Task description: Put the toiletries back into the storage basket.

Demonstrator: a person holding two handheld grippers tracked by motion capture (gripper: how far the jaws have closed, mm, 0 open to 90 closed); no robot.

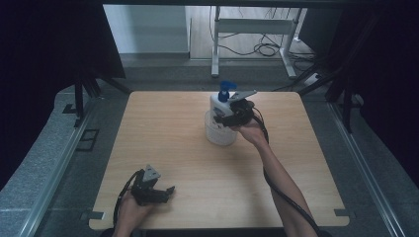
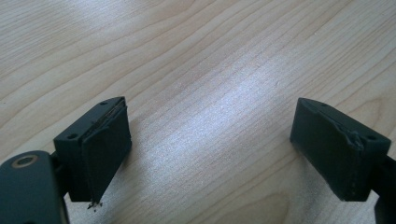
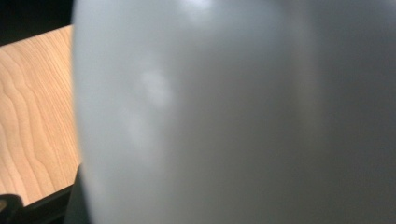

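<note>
White bottle (image 1: 220, 118), far right, was grasped by right gripper (image 1: 232, 114) to steady it; left gripper (image 1: 157, 192) rested released.

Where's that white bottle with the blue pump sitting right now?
In the high view, the pump bottle stands upright toward the far side of the wooden table, right of centre, with the right claw against its side.

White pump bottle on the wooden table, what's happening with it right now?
A person's right gripper is at the side of the white plastic pump bottle with a blue pump head, which stands upright toward the far side of the light wooden table. The left gripper rests open near the front edge, holding nothing.
</note>
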